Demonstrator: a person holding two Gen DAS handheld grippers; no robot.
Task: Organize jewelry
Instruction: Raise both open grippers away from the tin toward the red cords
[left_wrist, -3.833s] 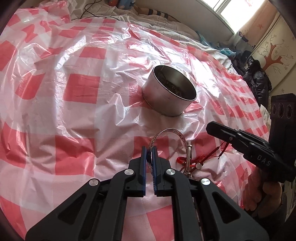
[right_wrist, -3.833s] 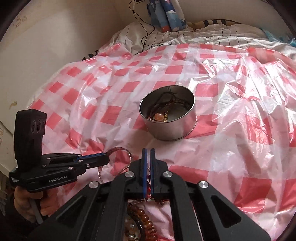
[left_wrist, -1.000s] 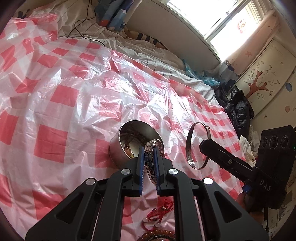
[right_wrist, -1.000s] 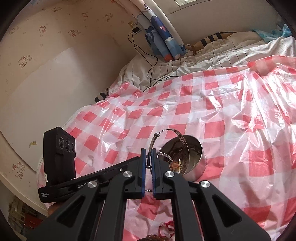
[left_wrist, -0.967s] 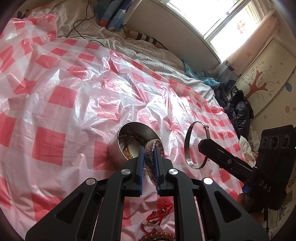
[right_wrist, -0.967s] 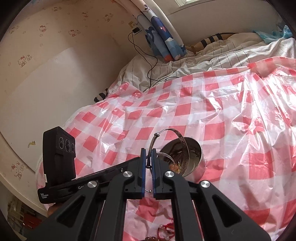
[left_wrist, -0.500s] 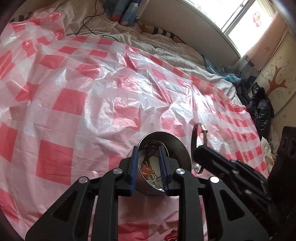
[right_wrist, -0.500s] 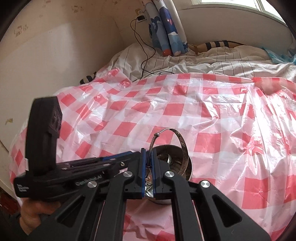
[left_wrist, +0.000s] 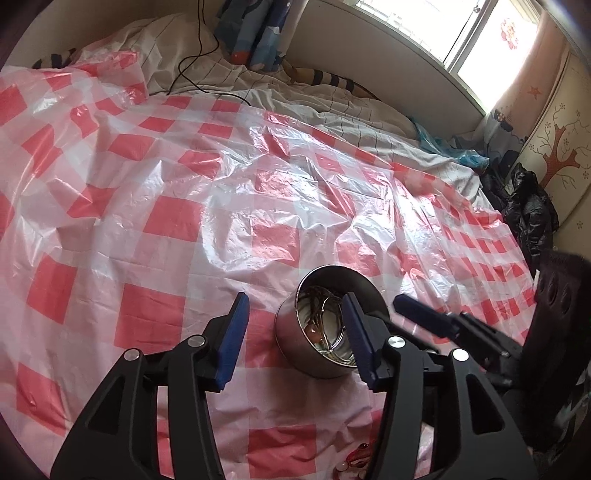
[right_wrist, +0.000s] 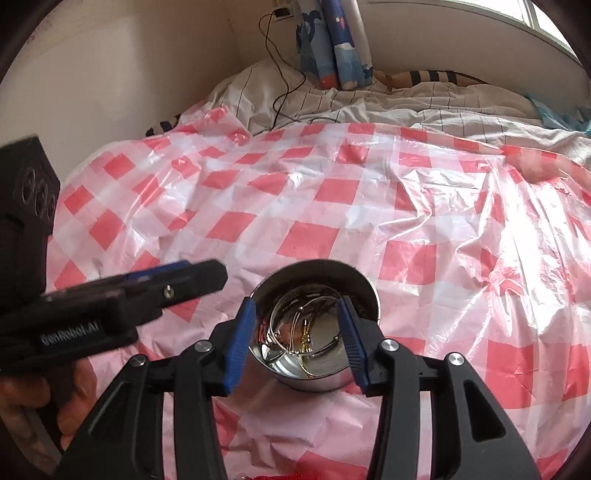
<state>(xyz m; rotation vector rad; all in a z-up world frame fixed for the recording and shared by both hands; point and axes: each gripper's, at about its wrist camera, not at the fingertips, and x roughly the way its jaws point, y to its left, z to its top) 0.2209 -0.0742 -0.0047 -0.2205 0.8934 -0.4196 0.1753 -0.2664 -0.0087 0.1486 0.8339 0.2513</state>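
Left hand-held gripper (left_wrist: 293, 334): jaws about half open, nothing between the pads; they have just been opening, and the engraved bangle it carried a second ago is gone from them.
Right hand-held gripper (right_wrist: 295, 339): also half open and empty, jaws just opened; the thin silver bangle it was pinching is out of its grip.
Tin (right_wrist: 316, 332): metal, round, directly under and ahead of the right jaws, just right of centre below the left ones.
Bangles (right_wrist: 306, 334): silver hoops now lie inside the tin on top of gold-coloured pieces.
Meaning: both drops look done; two items filed.
Remaining: red cord piece (left_wrist: 356, 458) sits on the checked plastic sheet (left_wrist: 170, 221), near side, under the left gripper.
Unclear: tin contents are tangled and reflective, engraved bangle not separable; red piece cut off by the frame edge.
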